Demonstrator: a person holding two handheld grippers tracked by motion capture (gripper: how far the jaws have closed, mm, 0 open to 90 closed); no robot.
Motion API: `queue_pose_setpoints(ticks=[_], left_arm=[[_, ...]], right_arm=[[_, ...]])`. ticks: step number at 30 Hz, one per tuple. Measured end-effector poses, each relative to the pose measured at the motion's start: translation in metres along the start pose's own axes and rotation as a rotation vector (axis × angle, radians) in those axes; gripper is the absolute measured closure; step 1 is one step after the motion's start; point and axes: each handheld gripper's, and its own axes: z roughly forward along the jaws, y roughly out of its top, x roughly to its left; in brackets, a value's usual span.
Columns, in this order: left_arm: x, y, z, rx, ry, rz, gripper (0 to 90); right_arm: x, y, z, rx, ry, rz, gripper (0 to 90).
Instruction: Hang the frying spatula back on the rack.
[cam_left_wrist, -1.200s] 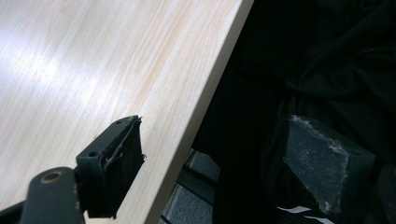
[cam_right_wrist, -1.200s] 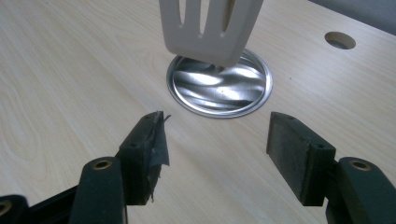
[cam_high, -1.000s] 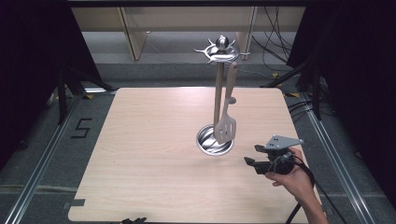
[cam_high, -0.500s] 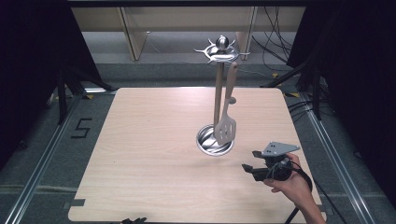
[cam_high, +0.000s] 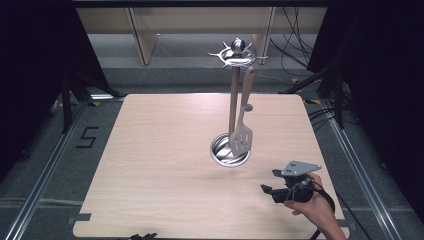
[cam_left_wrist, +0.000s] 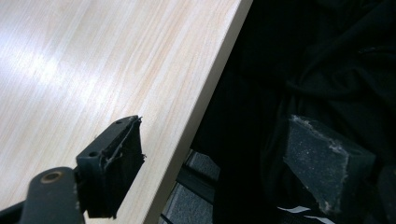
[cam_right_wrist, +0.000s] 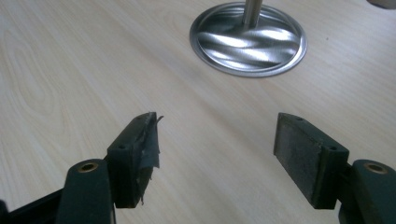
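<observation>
A metal utensil stand (cam_high: 234, 95) rises from its round, shiny base (cam_high: 230, 150) slightly right of the middle of the light wooden table (cam_high: 150, 165), and a slotted wooden spatula (cam_high: 242, 125) hangs from the hook ring at its top, the blade low beside the post over the base. The right gripper (cam_high: 270, 181), held in a hand (cam_high: 315, 207), sits above the table's near right part, close to the front and right edges, pointing left with its jaws spread wide and nothing between them. From the right gripper view the jaws (cam_right_wrist: 215, 154) frame bare wood, with the base (cam_right_wrist: 248, 38) ahead and apart. The left gripper (cam_left_wrist: 215, 172) straddles the table edge (cam_left_wrist: 205, 107), jaws wide apart and empty, one over wood, the other over dark cloth. The table's left half lies open.
</observation>
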Motion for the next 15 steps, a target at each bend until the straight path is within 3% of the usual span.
queue_pose_setpoints(ticks=[4, 5, 6, 7, 15], left_arm=[[0.0, 0.0, 0.0, 0.001, -0.008, 0.001, 18.4], [0.0, 0.0, 0.0, 0.001, -0.008, 0.001, 18.4], [0.0, 0.0, 0.0, 0.001, -0.005, 0.001, 18.4], [0.0, 0.0, 0.0, 0.001, -0.005, 0.001, 18.4], [0.0, 0.0, 0.0, 0.004, -0.004, 0.002, 18.4]], right_arm=[[0.0, -0.01, -0.002, 0.006, -0.001, 0.01, 31.8], [0.003, -0.013, -0.003, 0.007, -0.007, 0.038, 31.7], [0.0, -0.015, -0.004, 0.003, -0.003, 0.01, 31.7], [0.002, -0.018, -0.004, 0.002, -0.01, 0.035, 31.6], [0.006, -0.027, -0.008, -0.004, -0.006, 0.032, 31.2]])
